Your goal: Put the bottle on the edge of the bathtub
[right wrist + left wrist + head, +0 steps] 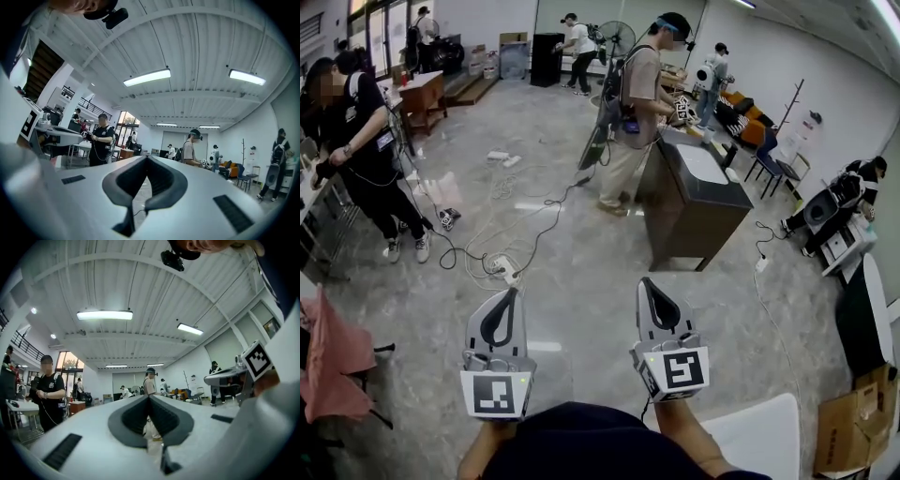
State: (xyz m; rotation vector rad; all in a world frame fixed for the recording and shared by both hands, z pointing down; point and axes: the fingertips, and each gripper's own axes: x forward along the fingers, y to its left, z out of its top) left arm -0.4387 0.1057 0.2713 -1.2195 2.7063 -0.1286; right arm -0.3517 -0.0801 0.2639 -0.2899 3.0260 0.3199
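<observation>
No bottle and no bathtub shows in any view. In the head view both grippers are held side by side low in the picture, pointing forward over a grey floor. My left gripper (510, 295) has its jaws closed tip to tip with nothing between them, and its own view shows the same (149, 397). My right gripper (648, 284) is likewise shut and empty, as its own view also shows (147, 157). Each carries its marker cube near the hand.
A dark wooden desk (698, 211) stands ahead to the right with a person (637, 112) at it. Another person (366, 141) stands at the left. Cables and a power strip (502, 267) lie on the floor ahead. A white tabletop (759, 431) and a cardboard box (853, 422) are at the lower right.
</observation>
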